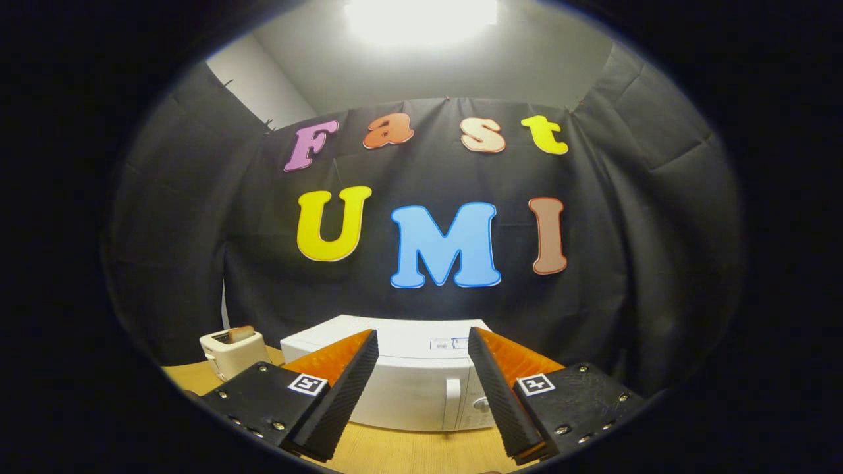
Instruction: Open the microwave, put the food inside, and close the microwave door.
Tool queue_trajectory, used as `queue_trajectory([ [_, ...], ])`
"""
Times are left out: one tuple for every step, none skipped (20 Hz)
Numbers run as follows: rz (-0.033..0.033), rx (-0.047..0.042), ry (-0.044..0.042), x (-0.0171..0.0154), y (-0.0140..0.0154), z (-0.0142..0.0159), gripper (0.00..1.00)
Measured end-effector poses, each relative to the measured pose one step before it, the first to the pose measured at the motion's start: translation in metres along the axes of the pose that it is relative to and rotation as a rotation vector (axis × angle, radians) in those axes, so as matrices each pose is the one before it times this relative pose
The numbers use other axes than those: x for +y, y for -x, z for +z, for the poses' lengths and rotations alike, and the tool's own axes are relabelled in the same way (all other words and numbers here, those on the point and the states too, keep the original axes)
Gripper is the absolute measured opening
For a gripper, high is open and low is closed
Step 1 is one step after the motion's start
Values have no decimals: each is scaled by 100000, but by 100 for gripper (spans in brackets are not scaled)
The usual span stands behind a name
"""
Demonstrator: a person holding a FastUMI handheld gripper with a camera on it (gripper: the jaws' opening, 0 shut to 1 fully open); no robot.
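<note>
Task barely begun: microwave [402, 388] sits shut on the desk [395, 451], just beyond the tool [421, 342], which is released, holding nothing. Toaster [232, 352] with bread far left. Opening, loading, closing all remain.

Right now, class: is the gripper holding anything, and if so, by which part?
Nothing is held. The gripper is open, its fingers spread apart with only air between them; the white microwave sits beyond them, door shut, untouched.
</note>
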State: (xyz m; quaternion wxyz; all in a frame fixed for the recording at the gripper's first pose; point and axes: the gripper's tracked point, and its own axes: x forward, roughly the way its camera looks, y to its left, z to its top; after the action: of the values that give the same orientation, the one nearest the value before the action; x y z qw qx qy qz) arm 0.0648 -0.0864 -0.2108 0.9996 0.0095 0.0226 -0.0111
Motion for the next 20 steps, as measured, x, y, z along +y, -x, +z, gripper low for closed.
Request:
queue_trajectory([
  [55,1484,-107,-369,-684,-1536,89],
  [-115,1436,723,-500,-780,-1352,89],
  [-1330,1461,1041,-793,-849,-1508,89],
  [-1496,1356,428,-779,-734,-1221,90],
  [-1234,1430,-228,-518,-917,-1299,90],
  [-283,2175,-750,-174,-705,-1276,89],
  [9,2270,-537,-36,-750,-1378,89],
  [222,1705,-476,-24,-665,-1029,90],
  [77,1681,266,30,-616,-1136,89],
  [-165,1420,1036,-22,-585,-919,90],
  [-299,1133,1378,0,-653,-908,90],
  [-165,674,1245,67,-565,-583,89],
  [26,466,1077,228,-593,-597,89],
  [-145,371,688,225,-486,-388,89],
  [-421,487,377,123,-477,-487,89],
  [-764,760,301,48,-277,-401,88],
  [-685,677,51,128,-116,-421,87],
  [-576,566,-211,43,-237,-236,86],
  [-2381,1043,-153,-393,-765,-477,82],
  [-690,1010,-706,-163,-548,-279,65],
])
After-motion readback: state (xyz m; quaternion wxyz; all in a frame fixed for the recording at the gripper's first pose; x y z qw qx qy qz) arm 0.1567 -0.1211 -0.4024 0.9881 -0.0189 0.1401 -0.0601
